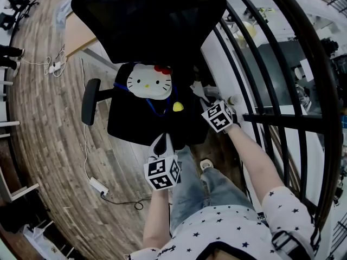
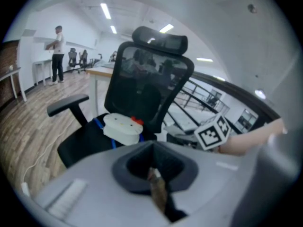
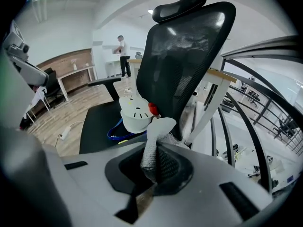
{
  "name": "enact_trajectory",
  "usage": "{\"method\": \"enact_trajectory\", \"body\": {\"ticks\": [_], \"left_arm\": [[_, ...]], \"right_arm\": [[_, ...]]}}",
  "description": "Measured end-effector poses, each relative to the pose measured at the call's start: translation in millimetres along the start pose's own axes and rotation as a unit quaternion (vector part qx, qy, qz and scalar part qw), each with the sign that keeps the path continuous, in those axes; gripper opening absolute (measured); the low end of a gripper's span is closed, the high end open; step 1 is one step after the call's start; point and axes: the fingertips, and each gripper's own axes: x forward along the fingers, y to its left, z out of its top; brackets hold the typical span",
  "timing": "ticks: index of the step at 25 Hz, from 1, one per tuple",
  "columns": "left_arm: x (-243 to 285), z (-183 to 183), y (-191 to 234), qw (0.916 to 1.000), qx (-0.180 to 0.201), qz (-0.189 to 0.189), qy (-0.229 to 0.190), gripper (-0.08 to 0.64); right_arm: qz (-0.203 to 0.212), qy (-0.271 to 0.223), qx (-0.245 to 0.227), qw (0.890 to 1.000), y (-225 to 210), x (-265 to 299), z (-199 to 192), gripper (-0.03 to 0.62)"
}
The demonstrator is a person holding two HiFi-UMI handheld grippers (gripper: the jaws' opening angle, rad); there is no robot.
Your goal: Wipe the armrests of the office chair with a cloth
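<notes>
Pinching cloth (image 3: pixel 160 129), right gripper (image 3: pixel 152 170) jaws closed; left gripper (image 2: pixel 156 179) jaws together, empty.

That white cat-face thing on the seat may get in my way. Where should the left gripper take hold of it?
Probably its near rim, from the seat's front: the cat-face thing lies flat, face up, rim overhanging, and the left gripper faces it.

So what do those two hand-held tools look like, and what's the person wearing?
Both are grey moulded plastic with a dark recess round the jaws. The left gripper and right gripper each carry a white cube printed with black square markers. The clothes are a white short-sleeved shirt dotted with black stars and blue jeans.
</notes>
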Motion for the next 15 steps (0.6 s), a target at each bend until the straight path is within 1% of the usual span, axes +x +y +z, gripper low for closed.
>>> {"method": "enact_trajectory", "body": {"ticks": [3,6,10,15], "left_arm": [[-1,-3,-1,1.0,-0.003,0.0,0.001,0.003],[-2,-3,-3,1.0,-0.003,-0.001,0.0,0.003],[-5,-2,-5,1.0,-0.003,-0.003,-0.002,0.003],[-12,-3,-7,1.0,-0.004,-0.002,-0.008,0.003]], "right_arm": [[0.003,0.001,0.014,1.0,-1,1,0,0.026],[0.006,-0.003,0.018,1.0,-1,1,2,0.026],[-0.006,0.0,0.024,1.0,-1,1,1,0.026],[-0.014,0.016,0.014,1.0,3,0,-2,0.026]]}}
